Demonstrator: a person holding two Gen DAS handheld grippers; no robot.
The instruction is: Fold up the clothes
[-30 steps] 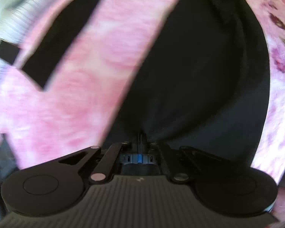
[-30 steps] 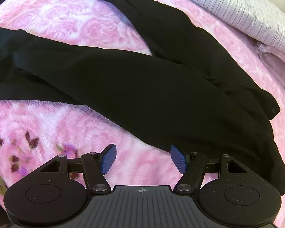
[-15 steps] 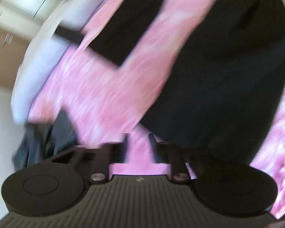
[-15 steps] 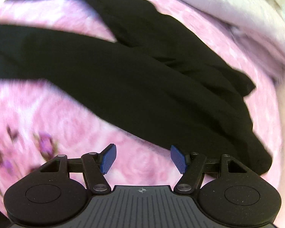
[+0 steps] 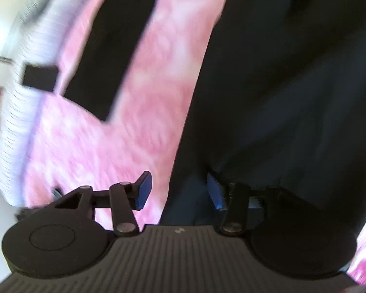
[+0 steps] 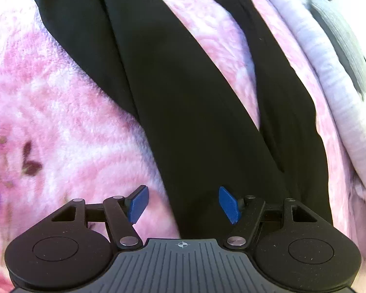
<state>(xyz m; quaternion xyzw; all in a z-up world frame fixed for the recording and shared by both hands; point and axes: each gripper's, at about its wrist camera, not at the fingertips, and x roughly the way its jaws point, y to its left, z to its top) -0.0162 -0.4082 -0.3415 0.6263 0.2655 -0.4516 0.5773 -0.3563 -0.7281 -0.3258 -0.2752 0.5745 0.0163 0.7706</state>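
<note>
A black garment (image 6: 183,102) is seen spread over a pink floral blanket (image 6: 61,112), one long dark part running away from the camera and a narrower strip (image 6: 280,78) lying beside it, pink showing between the two. The right gripper (image 6: 183,205) is held wide, nothing caught between its blue pads (image 6: 137,204) — the garment's near end lies in the gap and under the right-hand pad. In the left wrist view, which is blurred, the left gripper (image 5: 178,191) is likewise spread apart; the black cloth (image 5: 280,97) fills the right side, its edge falling between the pads (image 5: 144,190). A pale ribbed cover (image 6: 329,73) is seen along the blanket's far border.
</note>
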